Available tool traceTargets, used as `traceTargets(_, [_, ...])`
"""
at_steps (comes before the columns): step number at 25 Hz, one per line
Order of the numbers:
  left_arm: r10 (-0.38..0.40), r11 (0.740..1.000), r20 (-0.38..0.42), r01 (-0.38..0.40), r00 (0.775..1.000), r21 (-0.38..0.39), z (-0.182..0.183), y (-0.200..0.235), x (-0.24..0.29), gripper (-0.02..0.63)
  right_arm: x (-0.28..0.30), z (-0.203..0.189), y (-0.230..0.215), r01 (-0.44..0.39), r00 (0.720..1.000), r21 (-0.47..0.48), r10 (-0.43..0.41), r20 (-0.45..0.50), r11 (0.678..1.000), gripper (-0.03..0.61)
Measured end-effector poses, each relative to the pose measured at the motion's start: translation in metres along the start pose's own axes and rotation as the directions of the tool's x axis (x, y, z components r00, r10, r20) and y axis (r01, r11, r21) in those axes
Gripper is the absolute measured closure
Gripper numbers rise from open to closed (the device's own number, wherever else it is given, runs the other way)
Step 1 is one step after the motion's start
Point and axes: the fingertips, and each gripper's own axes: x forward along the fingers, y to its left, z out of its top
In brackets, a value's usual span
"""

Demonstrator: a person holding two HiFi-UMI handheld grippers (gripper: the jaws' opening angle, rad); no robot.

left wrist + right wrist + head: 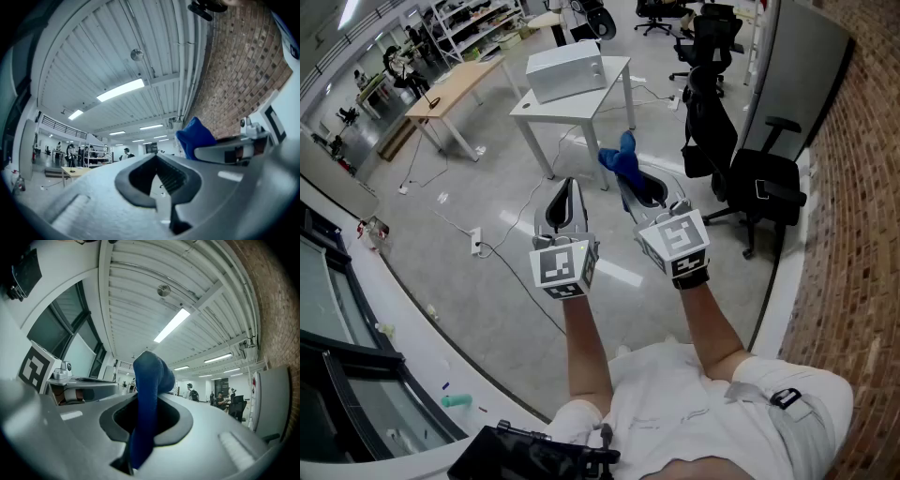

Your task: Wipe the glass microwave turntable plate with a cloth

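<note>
**Blue cloth [622,157] clenched in right tongs [628,180]**

Left tongs [570,185] are closed on nothing. Well ahead of both, a white microwave [567,70] sits on a white table [577,105] on glossy grey floor [487,183]. A brick wall [853,187] runs at their right.

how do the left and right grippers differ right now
The right gripper has its tongs shut on a blue cloth; the left gripper has its tongs shut on nothing. The cloth sticks out past the right gripper's tips; the left's tips are bare. Both point forward, side by side.
</note>
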Motion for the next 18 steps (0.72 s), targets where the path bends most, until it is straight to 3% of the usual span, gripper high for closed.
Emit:
traceTargets(2, [-0.009, 1.000, -0.008, 0.009, 1.000, -0.004, -0.005, -0.008, 0.003, 0.615, -0.003, -0.007, -0.005, 0.018, 1.000, 0.002, -0.018, -0.018, 1.000, 0.520])
traceTargets(7, [0.000, 1.000, -0.024, 0.000, 1.000, -0.005, -0.012, -0.008, 0.002, 0.615, 0.000, -0.014, 0.016, -0.054, 0.998, 0.012, 0.054, -0.015, 0.998, 0.517])
traceTargets(18, [0.022, 1.000, -0.033, -0.022, 0.999, 0.004, -0.012, -0.009, -0.004, 0.615, -0.002, -0.037, 0.011, -0.046, 0.992, 0.044, 0.051, -0.115, 0.998, 0.514])
